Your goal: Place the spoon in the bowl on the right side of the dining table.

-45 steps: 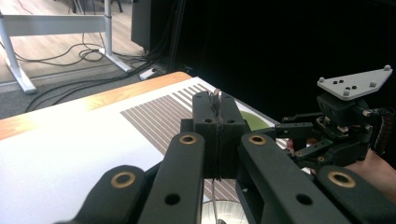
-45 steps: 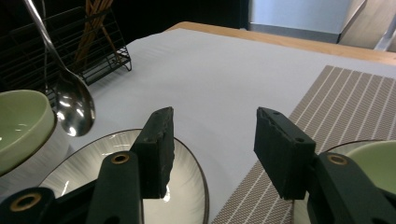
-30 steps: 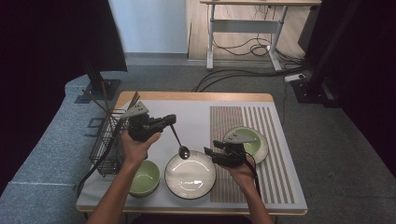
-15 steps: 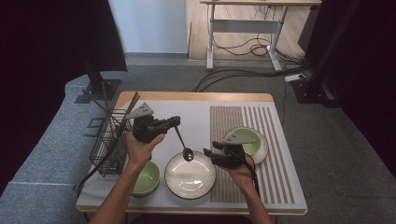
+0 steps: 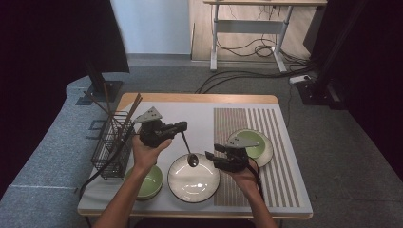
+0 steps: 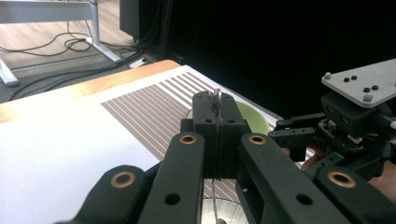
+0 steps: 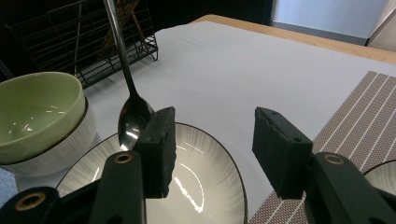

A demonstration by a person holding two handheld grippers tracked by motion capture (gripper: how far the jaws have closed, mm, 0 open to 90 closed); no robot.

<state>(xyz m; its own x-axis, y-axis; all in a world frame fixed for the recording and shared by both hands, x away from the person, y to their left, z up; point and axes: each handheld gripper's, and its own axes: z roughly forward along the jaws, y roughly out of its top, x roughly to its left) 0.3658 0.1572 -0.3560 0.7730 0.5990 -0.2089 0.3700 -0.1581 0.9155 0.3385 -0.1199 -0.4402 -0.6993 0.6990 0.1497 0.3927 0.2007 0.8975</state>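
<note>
Spoon [image 5: 188, 151] seemingly nearer plate [image 5: 194, 186] rim.

Both grippers: black housings, each topped by a grey triangular plate with dark screws. Left gripper [image 5: 182, 126] and right gripper [image 5: 210, 155] jaw links carry brass-coloured pivot rings. Forearms bare

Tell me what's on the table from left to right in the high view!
Black wire rack with sticks → green bowl with white outside → shiny metal spoon hanging over the big round white plate → right gripper → green bowl on the striped mat.
</note>
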